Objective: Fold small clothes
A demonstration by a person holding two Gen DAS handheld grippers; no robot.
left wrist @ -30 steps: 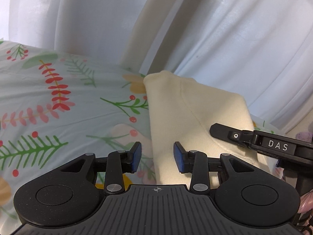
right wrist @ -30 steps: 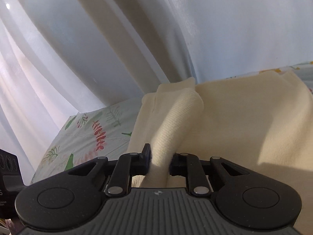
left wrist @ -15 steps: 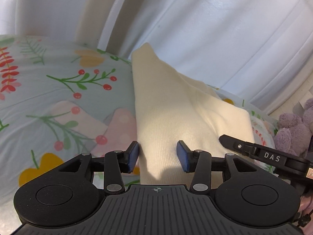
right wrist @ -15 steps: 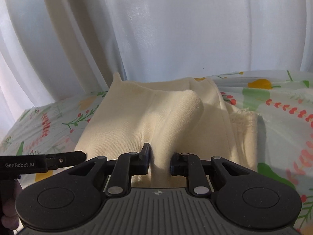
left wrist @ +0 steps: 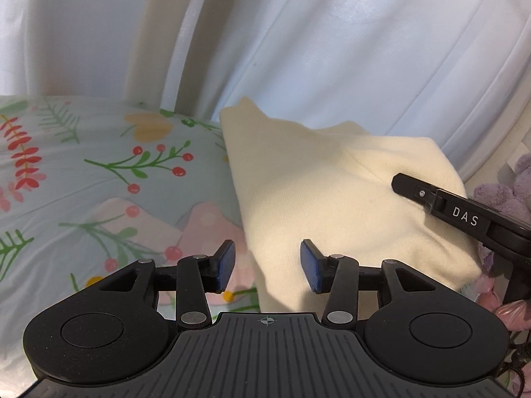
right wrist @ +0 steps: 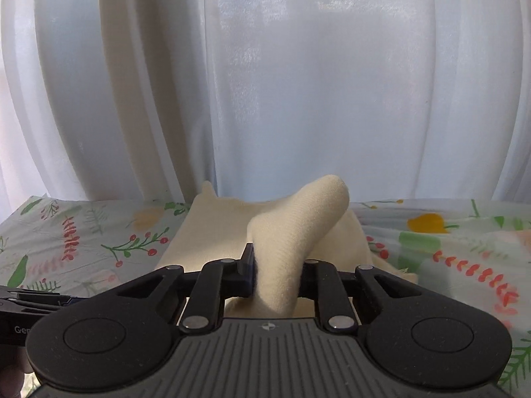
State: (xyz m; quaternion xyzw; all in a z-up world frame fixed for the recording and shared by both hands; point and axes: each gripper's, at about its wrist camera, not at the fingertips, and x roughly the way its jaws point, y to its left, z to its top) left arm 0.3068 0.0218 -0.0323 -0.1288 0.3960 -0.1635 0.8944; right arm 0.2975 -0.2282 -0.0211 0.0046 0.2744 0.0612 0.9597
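Observation:
A cream knit garment (left wrist: 335,192) lies on a floral bedsheet (left wrist: 99,179), partly folded. My left gripper (left wrist: 267,267) is open and empty, its blue pads either side of the garment's near left edge, just above it. My right gripper (right wrist: 277,273) is shut on a bunched fold of the same garment (right wrist: 298,229) and lifts it into a hump above the rest of the cloth. The right gripper's black finger also shows at the right of the left wrist view (left wrist: 464,219), over the garment.
White curtains (right wrist: 265,83) hang close behind the bed. A purple plush toy (left wrist: 507,192) sits at the right edge of the bed. The left gripper's body shows at the lower left of the right wrist view (right wrist: 30,301). The floral sheet (right wrist: 448,248) extends right.
My right gripper has swung round and lifted its pinched fold higher above the garment. My left gripper has drifted slightly and stayed open over the garment's left edge.

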